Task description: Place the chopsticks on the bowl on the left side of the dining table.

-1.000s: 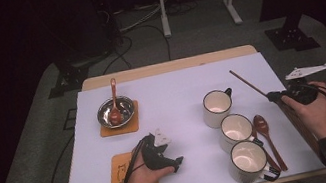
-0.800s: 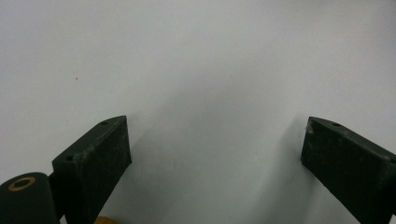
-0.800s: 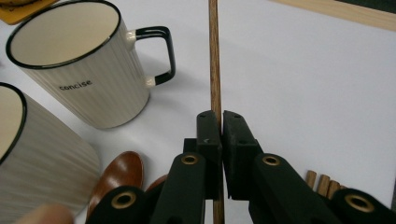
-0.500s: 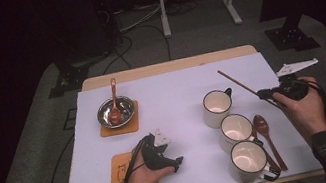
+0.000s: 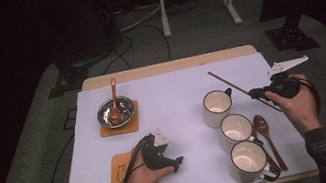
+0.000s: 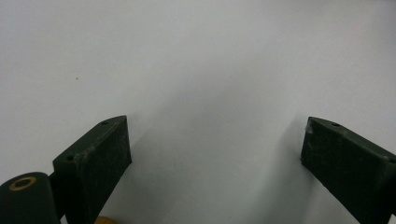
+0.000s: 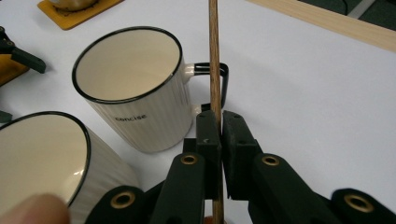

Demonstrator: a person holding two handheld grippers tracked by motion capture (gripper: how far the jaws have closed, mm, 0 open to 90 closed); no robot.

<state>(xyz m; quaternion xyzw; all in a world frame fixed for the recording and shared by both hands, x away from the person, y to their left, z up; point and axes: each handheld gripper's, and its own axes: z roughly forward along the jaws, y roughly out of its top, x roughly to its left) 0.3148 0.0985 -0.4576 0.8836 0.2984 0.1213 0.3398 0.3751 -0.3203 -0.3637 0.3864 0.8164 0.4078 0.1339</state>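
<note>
A: Right gripper (image 5: 256, 94) at about 3 o'clock on the table (image 5: 172, 95), over the right edge. Jaws nearly closed, pinching a thin wooden stick (image 5: 231, 86). In the right gripper view the stick (image 7: 214, 56) ran straight up from between the pads.

B: Where did the stick point?

A: In the high view, toward 10 o'clock from the gripper, its free end above the sheet, beyond the farthest mug (image 5: 217, 107). Whether that end touched the table, could not tell.

B: Left gripper?

A: Left gripper (image 5: 176, 163) lay at 6 o'clock, beside an orange coaster (image 5: 120, 177). Left gripper view: jaws stood wide apart, nothing between them, bare white sheet ahead.

B: Other items?

A: 3 mugs in a row at 4 o'clock; a wooden spoon (image 5: 266, 136) just beside the 2 nearer ones. Metal bowl (image 5: 116, 112) with a second spoon (image 5: 114, 102) at 10 o'clock, on its own coaster.
</note>
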